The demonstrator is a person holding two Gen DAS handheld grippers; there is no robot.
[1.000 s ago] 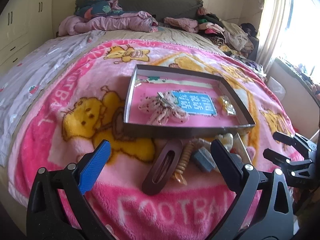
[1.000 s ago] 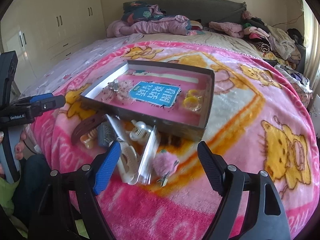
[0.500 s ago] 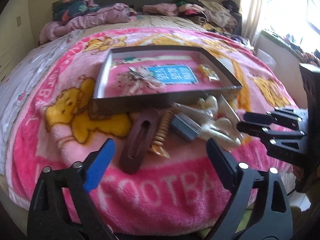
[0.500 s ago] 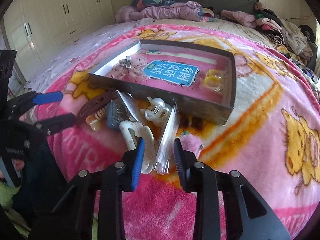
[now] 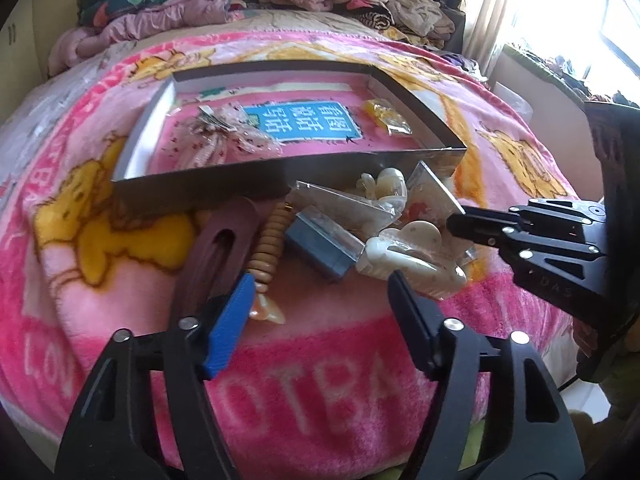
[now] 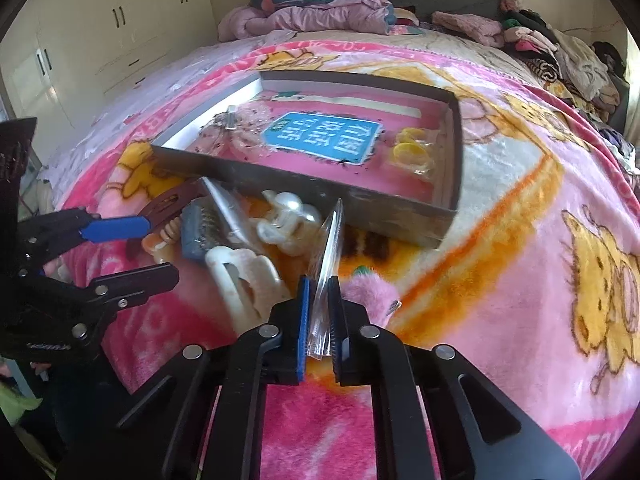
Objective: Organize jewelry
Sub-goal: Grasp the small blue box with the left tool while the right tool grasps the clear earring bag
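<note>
A shallow grey box [image 5: 200,184] [image 6: 312,184] with a pink floor lies on the pink blanket. It holds a lace bow [image 5: 224,136] and a yellow packet [image 5: 386,118]. Hair pieces are piled before its front wall: a brown oval clip [image 5: 220,248], a beaded clip [image 5: 270,244], a blue comb clip [image 5: 320,248] and a cream claw clip [image 5: 412,256]. My right gripper [image 6: 319,284] [image 5: 454,222] is shut on a clear plastic packet [image 6: 330,248] that stands on edge. My left gripper [image 5: 320,292] [image 6: 162,248] hovers low over the pile. Its jaws are closing, with the beaded clip's amber end beside the blue pad, untouched.
A pink fluffy clip [image 6: 368,292] lies just right of the held packet, and a pearl claw clip [image 6: 288,220] sits against the box. Heaped clothes [image 6: 312,12] line the headboard. Cupboards [image 6: 100,32] stand to the left, a bright window [image 5: 580,20] to the right.
My right gripper closed onto the clear packet. My left gripper came down and nearer to the pile, and its jaws narrowed.
</note>
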